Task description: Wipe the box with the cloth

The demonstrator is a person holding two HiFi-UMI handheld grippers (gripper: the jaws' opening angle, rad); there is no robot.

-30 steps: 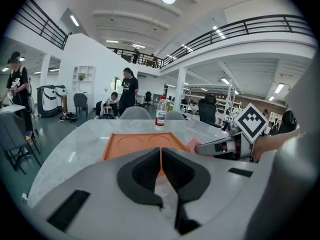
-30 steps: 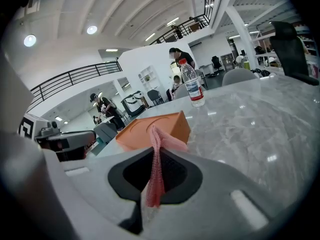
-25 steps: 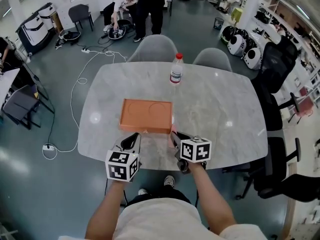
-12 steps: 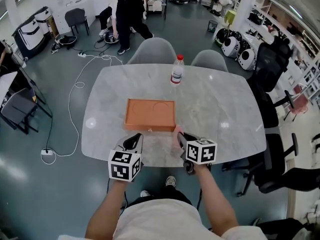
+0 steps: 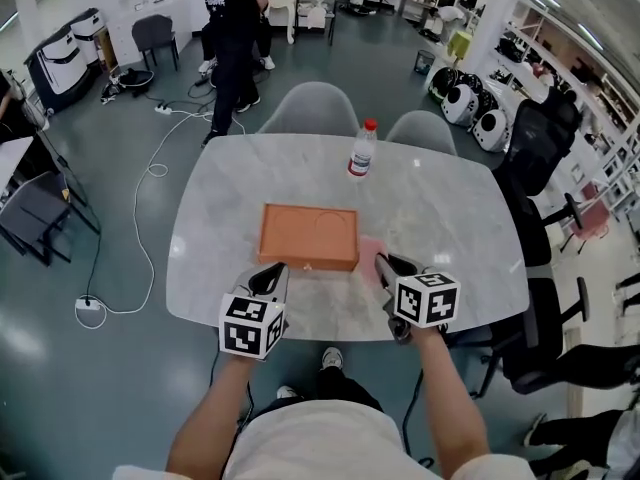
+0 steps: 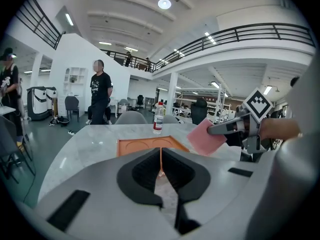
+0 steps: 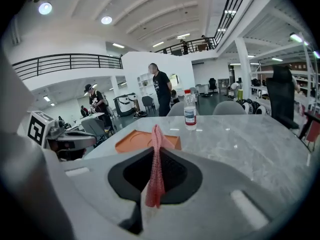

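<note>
The flat orange box [image 5: 309, 235] lies on the marble table [image 5: 450, 218], its top marked with round recesses. A pink cloth [image 5: 370, 250] is clamped in my right gripper [image 5: 386, 264], which hovers just off the box's near right corner. In the right gripper view the cloth [image 7: 156, 169] stands on edge between the jaws, with the box [image 7: 145, 141] ahead to the left. My left gripper [image 5: 274, 273] sits at the box's near left edge. Its jaws stand shut with nothing between them, and the box [image 6: 150, 145] lies straight ahead of it.
A plastic water bottle [image 5: 362, 150] with a red cap stands at the table's far side. Two grey chairs [image 5: 315, 108] are tucked in behind the table. A person in black [image 5: 232, 18] walks on the floor beyond, and a black office chair [image 5: 545, 128] stands to the right.
My right gripper has moved a little right of the box's corner, and the pink cloth now shows beside the box. The left gripper stays put. The person in black walked left.
</note>
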